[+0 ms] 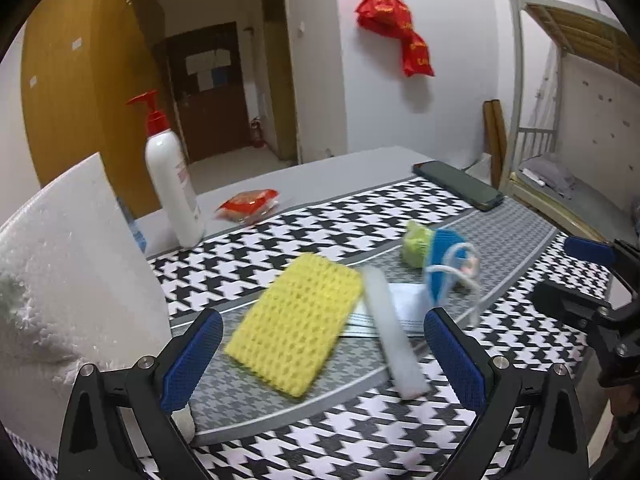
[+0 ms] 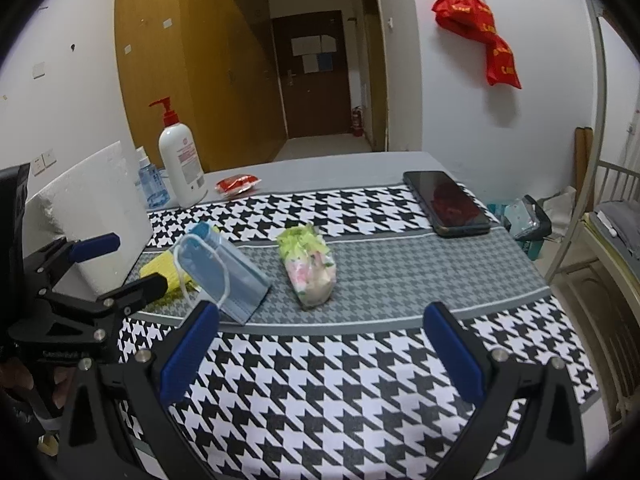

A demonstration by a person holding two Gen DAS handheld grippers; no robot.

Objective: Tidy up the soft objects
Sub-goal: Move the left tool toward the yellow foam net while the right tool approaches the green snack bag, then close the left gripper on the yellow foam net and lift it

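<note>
A yellow sponge (image 1: 298, 322) lies on the houndstooth cloth (image 1: 248, 248) between and just beyond my left gripper's (image 1: 324, 360) open fingers, partly over a flat face mask (image 1: 400, 312). A white foam strip (image 1: 394, 332) lies beside it. A blue face mask (image 1: 444, 268) stands folded further on, with a green floral tissue pack (image 1: 416, 242) behind it. In the right wrist view the blue mask (image 2: 224, 276) sits left of the tissue pack (image 2: 310, 268), and the sponge (image 2: 164, 272) peeks out behind. My right gripper (image 2: 324, 356) is open and empty, short of the pack. The left gripper (image 2: 116, 264) shows at the left.
A white pump bottle (image 1: 172, 184) and a red snack packet (image 1: 248, 202) stand at the back left. A white foam block (image 1: 68, 264) rises at the left. A black phone (image 2: 444, 202) lies at the back right. A small blue spray bottle (image 2: 150, 184) stands beside the pump bottle. A bunk bed frame (image 2: 600, 208) is off the table's right side.
</note>
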